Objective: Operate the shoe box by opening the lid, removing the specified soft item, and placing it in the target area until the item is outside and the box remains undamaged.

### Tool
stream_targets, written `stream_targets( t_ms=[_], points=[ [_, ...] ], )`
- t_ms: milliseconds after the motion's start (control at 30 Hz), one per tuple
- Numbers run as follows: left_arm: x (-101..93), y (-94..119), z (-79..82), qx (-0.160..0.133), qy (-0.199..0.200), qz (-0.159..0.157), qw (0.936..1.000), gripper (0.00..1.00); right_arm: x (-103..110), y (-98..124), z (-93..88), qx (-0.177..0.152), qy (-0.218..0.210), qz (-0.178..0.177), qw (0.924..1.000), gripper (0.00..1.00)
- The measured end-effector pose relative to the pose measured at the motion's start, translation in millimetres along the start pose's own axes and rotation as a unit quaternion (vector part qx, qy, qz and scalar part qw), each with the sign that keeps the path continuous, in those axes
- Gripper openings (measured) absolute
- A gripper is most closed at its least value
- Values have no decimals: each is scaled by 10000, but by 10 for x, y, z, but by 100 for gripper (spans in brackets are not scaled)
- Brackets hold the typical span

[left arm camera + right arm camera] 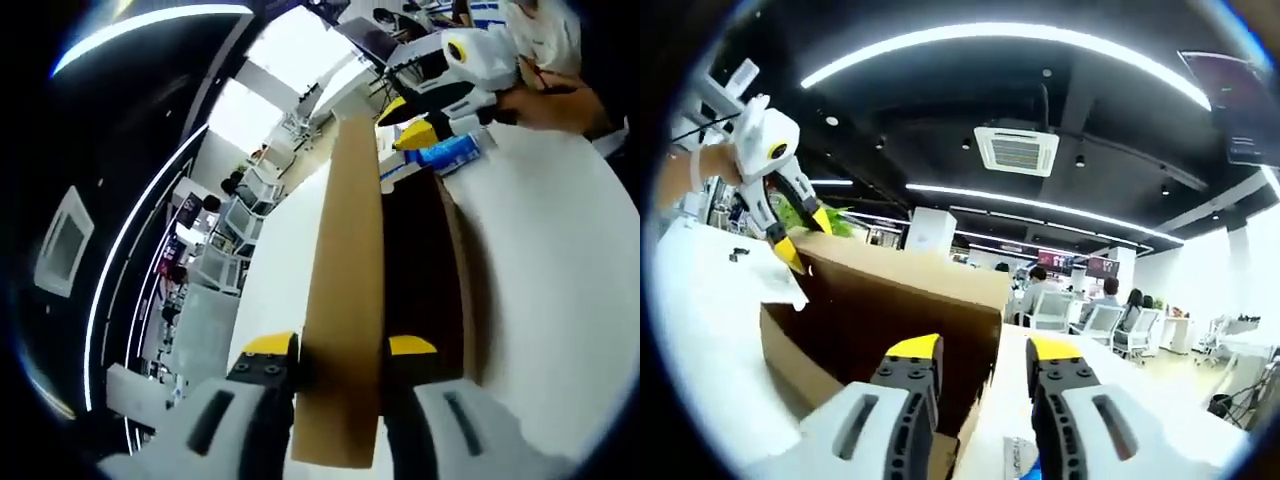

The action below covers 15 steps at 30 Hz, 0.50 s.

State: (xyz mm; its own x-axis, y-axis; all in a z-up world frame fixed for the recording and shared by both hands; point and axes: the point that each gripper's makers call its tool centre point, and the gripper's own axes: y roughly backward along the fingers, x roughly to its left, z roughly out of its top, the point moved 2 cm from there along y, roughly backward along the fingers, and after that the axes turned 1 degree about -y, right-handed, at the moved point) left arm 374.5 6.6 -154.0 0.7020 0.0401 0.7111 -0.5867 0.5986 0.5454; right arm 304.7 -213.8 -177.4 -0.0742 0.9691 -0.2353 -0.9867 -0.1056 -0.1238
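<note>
A brown cardboard shoe box lid [345,290] stands edge-on between my left gripper's [341,346] jaws, which are shut on it. The box's dark inside [420,270] lies right of the lid. At the lid's far end my right gripper [408,122] hovers by a blue packet [450,152], with a hand [560,95] behind it. In the right gripper view the raised lid [890,300] fills the middle. My right gripper [985,352] is open, its jaws straddling the lid's near edge. The left gripper [805,235] pinches the lid's far corner. A blue item [1025,465] peeks out below.
The box rests on a white table [560,260], which also shows at the left [700,300]. Office carts and shelves [230,230] stand beyond the table. Seated people [1110,295] and chairs are in the background under a ceiling unit [1018,150].
</note>
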Motion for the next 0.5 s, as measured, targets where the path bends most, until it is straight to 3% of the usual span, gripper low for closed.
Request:
stream_targets(
  t_ms=[200,300,467,500],
  points=[
    [26,-26,-40,92,-62,74,9999,33,32,187,220,133,954,685,9930,46],
    [23,-39,-37,110,-64,116,9999,33,169,237,393,158,1627,1284,9781,50],
    [29,-30,-28,100,-63,148,9998,33,399,169,533,235,2759,1787,9441,61],
    [30,-33,-27,97,-73,162,9998,33,474,121,519,317,3050,1884,9330,62]
  ],
)
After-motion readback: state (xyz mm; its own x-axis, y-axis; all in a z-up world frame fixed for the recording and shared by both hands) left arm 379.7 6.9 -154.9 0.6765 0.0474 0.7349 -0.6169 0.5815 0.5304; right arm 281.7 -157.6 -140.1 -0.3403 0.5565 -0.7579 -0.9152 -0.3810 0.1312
